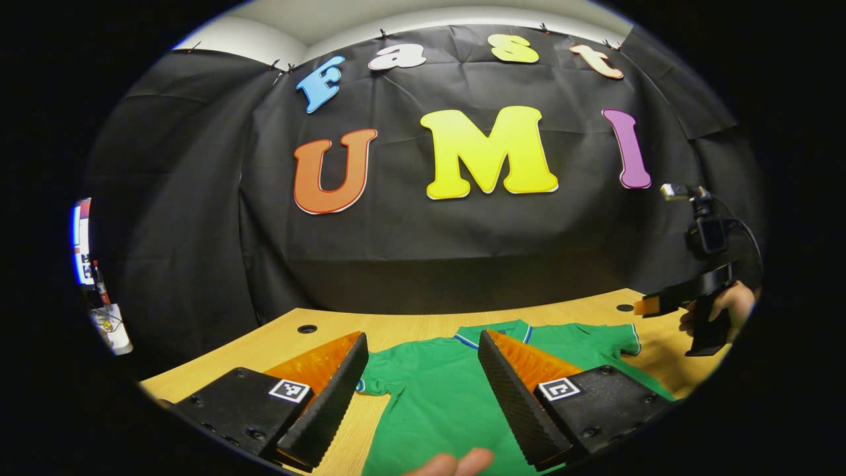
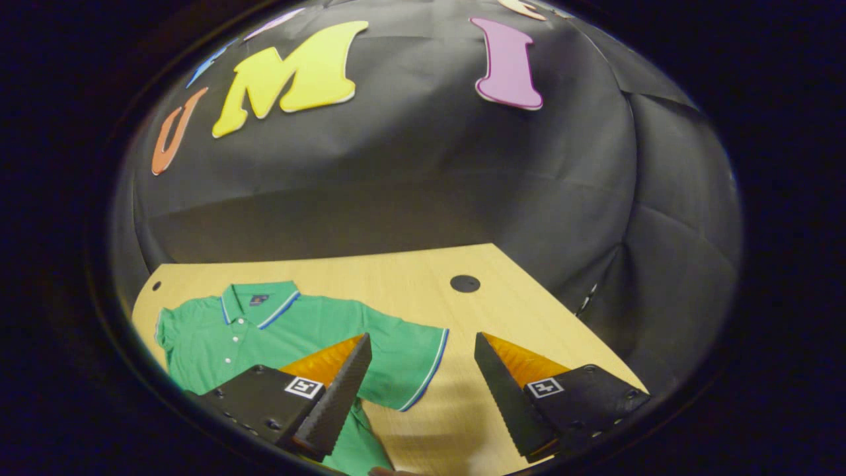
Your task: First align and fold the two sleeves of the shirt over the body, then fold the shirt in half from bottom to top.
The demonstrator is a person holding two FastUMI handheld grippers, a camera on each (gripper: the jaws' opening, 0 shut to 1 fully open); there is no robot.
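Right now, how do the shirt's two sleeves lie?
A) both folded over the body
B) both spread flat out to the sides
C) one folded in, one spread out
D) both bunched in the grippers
B: the green shirt lies flat on the table with both sleeves out, and the right gripper and left gripper are open, holding nothing.

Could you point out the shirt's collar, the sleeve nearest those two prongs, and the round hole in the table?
collar [image 2: 259, 299]: right gripper view, its front band.
sleeve [image 2: 413, 367]: right gripper view, near the striped cuff.
hole [image 2: 464, 283]: right gripper view, its dark middle.
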